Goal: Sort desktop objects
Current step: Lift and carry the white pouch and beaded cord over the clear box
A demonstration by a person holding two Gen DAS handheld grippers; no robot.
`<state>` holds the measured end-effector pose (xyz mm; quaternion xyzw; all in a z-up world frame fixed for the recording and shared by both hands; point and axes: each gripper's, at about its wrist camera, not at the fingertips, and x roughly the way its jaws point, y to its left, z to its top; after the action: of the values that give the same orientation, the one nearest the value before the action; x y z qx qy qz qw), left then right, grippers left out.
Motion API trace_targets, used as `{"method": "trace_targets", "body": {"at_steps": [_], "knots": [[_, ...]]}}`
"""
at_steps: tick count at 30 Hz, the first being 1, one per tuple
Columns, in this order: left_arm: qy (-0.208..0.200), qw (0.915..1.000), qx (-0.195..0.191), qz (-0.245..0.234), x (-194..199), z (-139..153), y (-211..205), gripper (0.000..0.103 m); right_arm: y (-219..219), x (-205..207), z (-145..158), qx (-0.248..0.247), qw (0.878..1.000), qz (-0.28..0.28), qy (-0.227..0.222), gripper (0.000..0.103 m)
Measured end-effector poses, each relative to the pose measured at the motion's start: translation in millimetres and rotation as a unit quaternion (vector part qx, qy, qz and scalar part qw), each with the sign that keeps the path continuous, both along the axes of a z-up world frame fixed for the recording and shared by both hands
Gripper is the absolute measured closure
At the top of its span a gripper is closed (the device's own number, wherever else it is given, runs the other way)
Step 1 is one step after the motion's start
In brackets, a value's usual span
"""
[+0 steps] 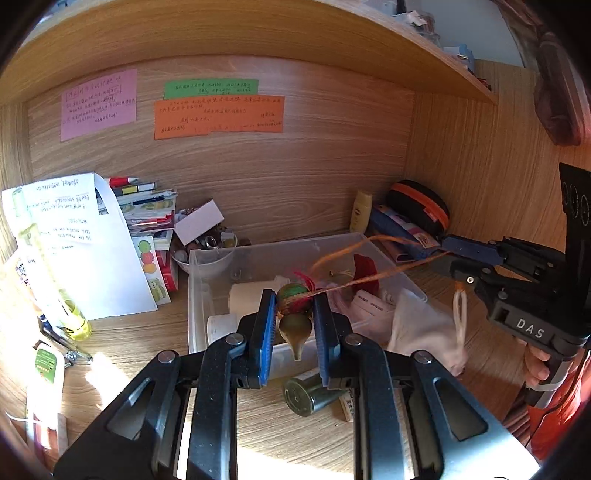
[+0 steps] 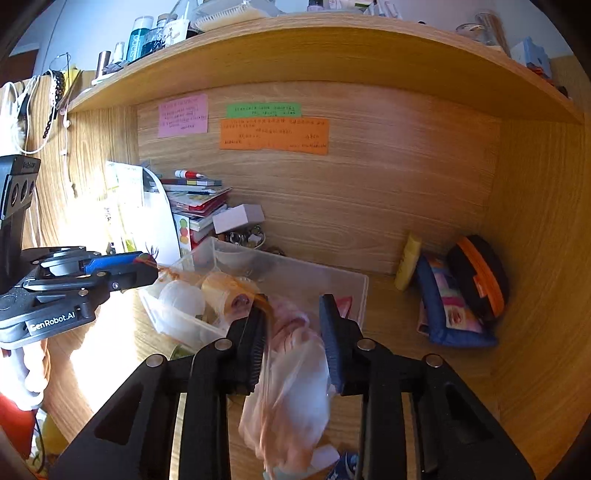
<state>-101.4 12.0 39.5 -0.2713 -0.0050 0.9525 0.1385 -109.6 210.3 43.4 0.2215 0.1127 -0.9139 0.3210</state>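
**Gourd and cord held over the bin**

Left tongs (image 1: 294, 325) pinch a small gourd charm (image 1: 294, 314) above the clear bin (image 1: 207, 295). Right tongs (image 1: 448, 254) pinch its orange cord (image 1: 369, 277), stretched between both. A white pouch (image 1: 424, 328) lies at the bin's right edge, a metal can (image 1: 306, 395) at its near edge. Worktop (image 1: 122, 354) is wood, boxed in by back panel, right side wall and shelf (image 1: 221, 33) overhead; open room right of the bin.

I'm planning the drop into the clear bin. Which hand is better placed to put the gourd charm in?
Left. Its tongs are clamped on the gourd charm, which hangs right above the clear bin. The right tongs pinch only the orange cord, beside the bin.
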Motion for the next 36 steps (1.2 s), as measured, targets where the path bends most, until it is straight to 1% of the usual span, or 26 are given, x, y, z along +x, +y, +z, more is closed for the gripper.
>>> {"method": "trace_targets", "body": {"at_steps": [2, 4, 6, 7, 8, 9, 10, 11, 12, 14, 16, 19, 21, 24, 25, 26, 28, 34, 36], "knots": [[-0.006, 1.0000, 0.006, 0.000, -5.5, -1.7, -1.0, 0.084, -5.4, -6.2, -4.3, 0.008, 1.000, 0.000, -0.006, 0.077], [-0.010, 0.9999, 0.005, -0.003, -7.8, -4.3, 0.2, 0.084, -7.4, -10.3, -14.4, 0.018, 0.999, 0.009, -0.025, 0.077], [-0.014, 0.9999, 0.002, -0.007, -7.8, -7.0, 3.5, 0.084, -7.7, -10.8, -26.3, 0.040, 0.998, 0.013, -0.042, 0.071], [-0.015, 0.9998, 0.000, -0.009, -7.3, -8.3, 5.1, 0.084, -6.4, -10.3, -33.9, 0.050, 0.997, 0.016, -0.053, 0.063], [-0.015, 0.9998, -0.003, -0.012, -6.2, -9.7, 7.0, 0.084, -4.4, -10.1, -38.6, 0.054, 0.996, 0.018, -0.061, 0.051], [-0.014, 0.9998, -0.005, -0.014, -5.1, -11.1, 8.7, 0.084, -1.5, -9.0, -43.2, 0.057, 0.996, 0.019, -0.071, 0.045], [-0.015, 0.9998, -0.007, -0.015, -4.4, -12.8, 10.4, 0.084, 3.0, -7.1, -47.0, 0.056, 0.995, 0.019, -0.080, 0.035], [-0.017, 0.9997, -0.006, -0.018, -3.8, -14.5, 11.6, 0.084, 7.8, -4.2, -50.5, 0.052, 0.994, 0.022, -0.089, 0.031], [-0.019, 0.9996, -0.005, -0.021, -2.8, -16.3, 12.6, 0.084, 10.5, -2.8, -52.6, 0.049, 0.994, 0.028, -0.096, 0.028], [-0.022, 0.9995, -0.003, -0.023, -0.7, -19.5, 14.1, 0.084, 13.7, 0.9, -58.4, 0.042, 0.992, 0.040, -0.116, 0.019], [-0.025, 0.9994, 0.000, -0.024, 1.7, -21.8, 14.3, 0.084, 10.4, 3.1, -66.1, 0.054, 0.989, 0.048, -0.126, 0.018], [-0.028, 0.9994, 0.005, -0.022, 6.2, -23.6, 11.6, 0.084, -2.6, 1.0, -83.1, 0.096, 0.985, 0.060, -0.132, 0.018], [-0.028, 0.9994, 0.006, -0.020, 10.4, -24.3, 9.9, 0.084, -10.2, -3.8, -91.2, 0.108, 0.981, 0.066, -0.146, 0.018], [-0.027, 0.9995, 0.009, -0.016, 15.0, -24.8, 6.0, 0.084, -16.3, -15.9, -98.4, 0.106, 0.975, 0.074, -0.180, 0.018], [-0.027, 0.9994, 0.011, -0.016, 16.2, -25.1, 4.4, 0.084, -18.8, -20.8, -101.1, 0.105, 0.972, 0.078, -0.197, 0.015], [-0.027, 0.9994, 0.013, -0.015, 16.8, -25.2, 2.9, 0.084, -20.5, -23.4, -102.7, 0.106, 0.970, 0.078, -0.203, 0.011], [-0.027, 0.9994, 0.015, -0.015, 18.0, -26.4, 0.7, 0.084, -24.2, -27.2, -108.6, 0.112, 0.967, 0.081, -0.214, 0.006], [-0.030, 0.9991, 0.023, -0.018, 18.0, -29.9, -1.3, 0.084, -27.2, -32.3, -114.6, 0.110, 0.963, 0.093, -0.229, 0.006], [-0.031, 0.9990, 0.025, -0.019, 18.1, -30.8, -0.9, 0.084, -29.1, -32.2, -117.0, 0.108, 0.963, 0.097, -0.227, 0.010]]}}
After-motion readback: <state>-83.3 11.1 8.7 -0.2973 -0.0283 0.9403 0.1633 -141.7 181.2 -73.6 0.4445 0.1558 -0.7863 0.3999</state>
